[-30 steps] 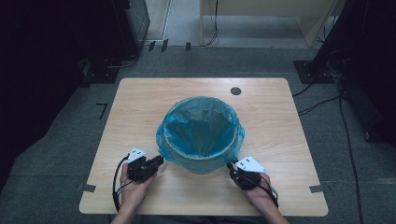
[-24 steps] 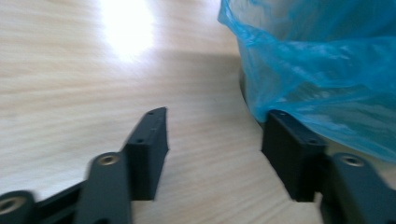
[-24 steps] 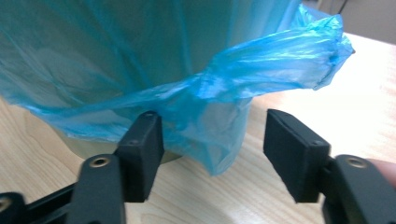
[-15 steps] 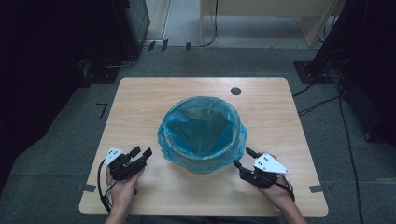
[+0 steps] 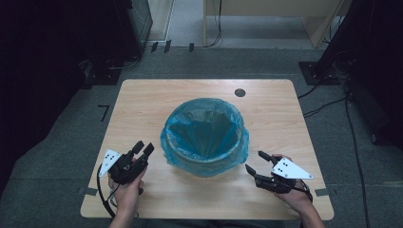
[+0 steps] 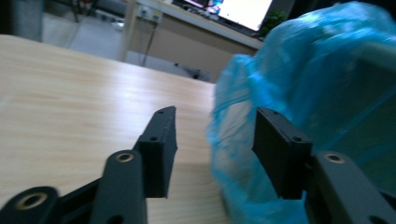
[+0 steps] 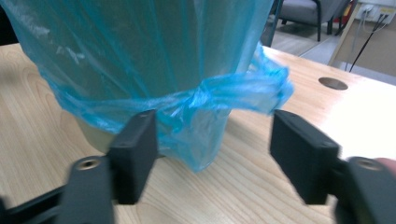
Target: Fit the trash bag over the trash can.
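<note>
The bin with its blue liner [image 5: 205, 137] stands mid-frame on the surface [image 5: 142, 102]. Both tools (jaws just opening, nothing between them) flank it: left tool [image 5: 142, 148] at lower left, nearer; right tool [image 5: 256, 161] lower right, apart.

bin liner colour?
Translucent light blue bin liner, clearest in the right gripper view.
</note>
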Motion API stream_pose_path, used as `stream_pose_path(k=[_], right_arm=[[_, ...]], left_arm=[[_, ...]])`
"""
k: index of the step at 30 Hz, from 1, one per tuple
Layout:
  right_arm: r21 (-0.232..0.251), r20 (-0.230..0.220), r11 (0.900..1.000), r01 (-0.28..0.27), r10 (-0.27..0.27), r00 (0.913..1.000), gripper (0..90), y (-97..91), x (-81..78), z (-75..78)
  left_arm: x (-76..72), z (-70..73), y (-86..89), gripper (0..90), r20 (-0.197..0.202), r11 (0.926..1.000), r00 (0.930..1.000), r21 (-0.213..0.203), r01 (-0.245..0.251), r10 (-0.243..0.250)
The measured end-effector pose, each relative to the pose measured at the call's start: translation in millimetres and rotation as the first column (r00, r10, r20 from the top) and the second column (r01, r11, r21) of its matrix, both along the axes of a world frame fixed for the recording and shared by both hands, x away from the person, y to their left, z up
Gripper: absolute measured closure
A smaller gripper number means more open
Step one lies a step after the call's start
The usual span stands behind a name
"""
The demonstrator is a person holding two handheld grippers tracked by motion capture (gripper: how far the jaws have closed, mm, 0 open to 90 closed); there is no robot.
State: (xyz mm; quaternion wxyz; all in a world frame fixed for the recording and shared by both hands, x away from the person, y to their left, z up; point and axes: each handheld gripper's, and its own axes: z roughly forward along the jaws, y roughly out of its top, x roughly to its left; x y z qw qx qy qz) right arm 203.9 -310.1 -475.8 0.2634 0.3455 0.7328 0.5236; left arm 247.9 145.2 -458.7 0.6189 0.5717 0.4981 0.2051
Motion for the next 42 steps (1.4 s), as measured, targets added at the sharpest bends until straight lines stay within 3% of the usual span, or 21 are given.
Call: stream_pose_path(k=[3, 5, 9, 11, 12, 14, 16, 18, 20, 24, 26, 28, 29, 32, 35, 39, 42], right_arm=[[0.013, 0.0, 0.9999, 0.0, 0.0, 1.0, 27.7, -0.9, 0.1, 0.5], [0.033, 0.011, 0.9995, 0.005, -0.005, 0.9999, 30.8, -2.2, 0.4, 2.5], [0.114, 0.053, 0.989, 0.094, -0.101, 0.9935, 53.8, -2.2, 5.5, 15.5], [0.123, 0.08, 0.978, 0.168, -0.179, 0.9806, 66.2, 4.0, 14.3, 24.8], [0.12, 0.09, 0.9694, 0.214, -0.225, 0.9702, 70.9, 8.7, 20.2, 29.2], [0.107, 0.078, 0.9367, 0.333, -0.342, 0.9364, 77.1, 21.3, 36.0, 35.1], [0.149, 0.076, 0.9245, 0.351, -0.365, 0.9281, 81.0, 32.3, 50.5, 35.8], [0.163, 0.067, 0.9168, 0.365, -0.379, 0.9229, 84.7, 45.0, 64.2, 32.5], [0.175, 0.045, 0.9187, 0.354, -0.367, 0.9292, 86.6, 53.9, 71.4, 28.4], [0.161, 0.027, 0.9413, 0.297, -0.305, 0.952, 90.0, 69.1, 75.6, 17.0], [0.159, 0.013, 0.9376, 0.309, -0.315, 0.9489, 90.0, 73.6, 74.6, 11.1], [0.192, -0.039, 0.9239, 0.331, -0.33, 0.9433, 90.0, 74.2, 74.5, 1.6], [0.185, -0.054, 0.9229, 0.338, -0.333, 0.9412, 90.0, 75.2, 74.5, -2.8], [0.131, -0.085, 0.9249, 0.357, -0.348, 0.9336, 90.0, 79.5, 74.9, -20.9], [0.103, -0.1, 0.9315, 0.349, -0.339, 0.9354, 90.0, 79.2, 74.9, -30.9], [0.078, -0.102, 0.9377, 0.338, -0.33, 0.9384, 90.0, 75.4, 74.0, -30.4], [0.094, -0.079, 0.9256, 0.367, -0.36, 0.9295, 90.0, 65.3, 72.5, -21.2]], left_arm=[[7.9, 0.7, -14.0, 36.8, -0.02, 0.9992, 0.9995, 0.03, 0.027, -0.026], [13.0, -2.8, -17.9, 36.0, -0.049, 0.9984, 0.9982, 0.042, 0.038, -0.036], [23.1, -9.1, -21.7, 53.0, -0.09, 0.9976, 0.9947, 0.043, 0.053, -0.049], [29.1, -9.6, -24.0, 59.8, -0.112, 0.9985, 0.9933, 0.042, 0.036, -0.031], [32.1, -8.6, -25.9, 63.7, -0.128, 0.9991, 0.9917, 0.041, 0.009, -0.004], [37.7, -5.1, -29.2, 65.5, -0.136, 0.9994, 0.9902, 0.01, -0.033, 0.033], [41.3, -1.1, -33.8, 66.9, -0.119, 0.9983, 0.9913, -0.006, -0.057, 0.056], [43.3, 0.3, -40.0, 68.3, -0.101, 0.9983, 0.9932, 0.011, -0.056, 0.057], [44.7, -2.4, -47.2, 70.6, -0.104, 0.9984, 0.9936, 0.042, -0.039, 0.043], [44.6, -12.1, -64.2, 79.8, -0.128, 0.9924, 0.9917, 0.121, 0.019, -0.004], [44.0, -16.7, -74.4, 87.2, -0.144, 0.983, 0.9892, 0.184, -0.003, 0.03], [45.4, -20.2, -79.0, 89.0, -0.167, 0.9811, 0.9849, 0.193, -0.012, 0.045], [47.2, -22.2, -80.4, 89.1, -0.188, 0.9804, 0.9811, 0.197, -0.01, 0.048], [53.0, -30.9, -83.6, 89.0, -0.252, 0.977, 0.9665, 0.213, 0.009, 0.046], [56.8, -39.2, -82.3, 85.8, -0.3, 0.9772, 0.9532, 0.21, 0.029, 0.037], [57.6, -41.4, -73.9, 68.8, -0.314, 0.9829, 0.9486, 0.183, 0.022, 0.037], [51.9, -35.3, -58.1, 66.5, -0.282, 0.9879, 0.9567, 0.152, -0.03, 0.072]])
